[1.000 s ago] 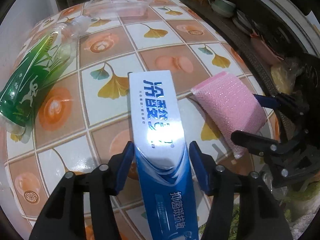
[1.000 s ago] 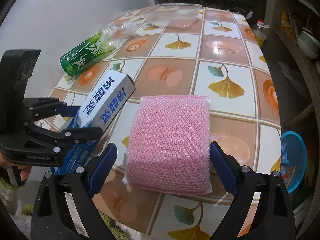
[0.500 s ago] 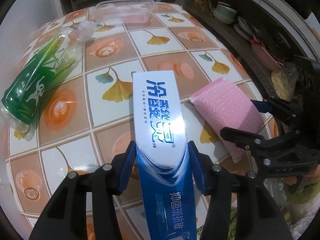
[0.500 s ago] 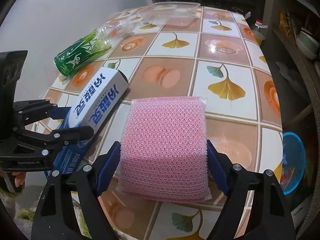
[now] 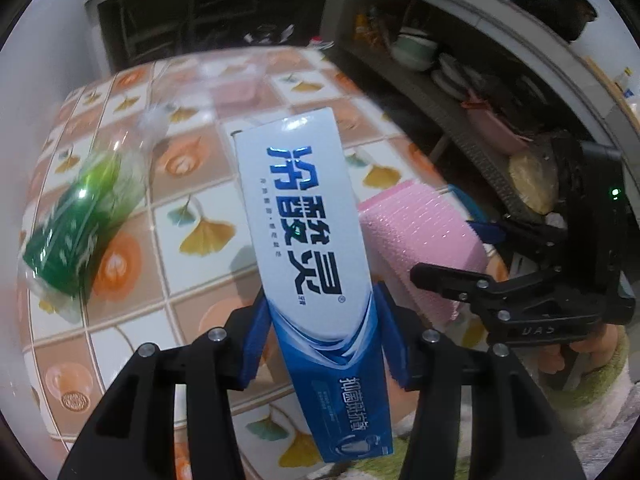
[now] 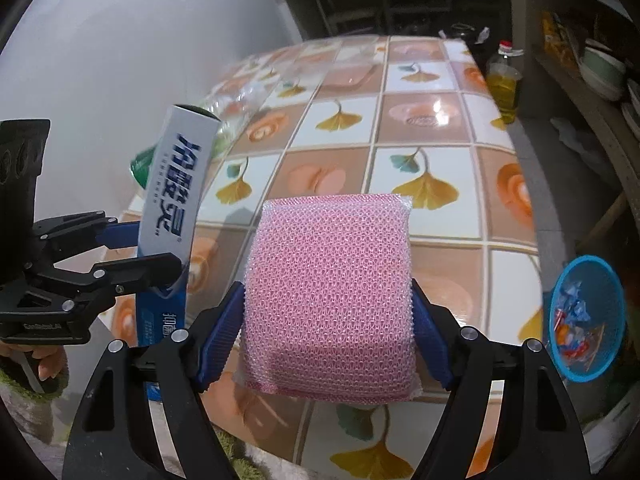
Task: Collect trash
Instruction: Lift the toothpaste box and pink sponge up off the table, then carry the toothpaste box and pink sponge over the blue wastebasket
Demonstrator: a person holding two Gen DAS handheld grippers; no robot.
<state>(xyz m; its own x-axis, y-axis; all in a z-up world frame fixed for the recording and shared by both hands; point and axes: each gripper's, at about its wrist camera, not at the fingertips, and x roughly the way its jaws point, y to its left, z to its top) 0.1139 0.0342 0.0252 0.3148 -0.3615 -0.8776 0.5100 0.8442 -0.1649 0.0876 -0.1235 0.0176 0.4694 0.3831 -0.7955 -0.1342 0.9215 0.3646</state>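
Observation:
My left gripper (image 5: 322,340) is shut on a blue and white toothpaste box (image 5: 304,240) and holds it tilted up above the tiled table (image 5: 192,184). The box also shows in the right wrist view (image 6: 172,208), with the left gripper (image 6: 132,256) around it. My right gripper (image 6: 328,340) is shut on a pink mesh sponge in clear wrap (image 6: 328,292), lifted off the table (image 6: 432,120). The sponge also shows in the left wrist view (image 5: 416,232). A crushed green plastic bottle (image 5: 76,236) lies on the table's left side.
A clear plastic tray (image 5: 228,80) lies at the table's far end. A blue basket with scraps (image 6: 584,320) stands on the floor right of the table. A yellow oil bottle (image 6: 504,84) stands beyond the table. Shelves with bowls (image 5: 416,48) are at right.
Both grippers have closed on their items and lifted them off the table; the toothpaste box now tilts upward and the sponge is raised.

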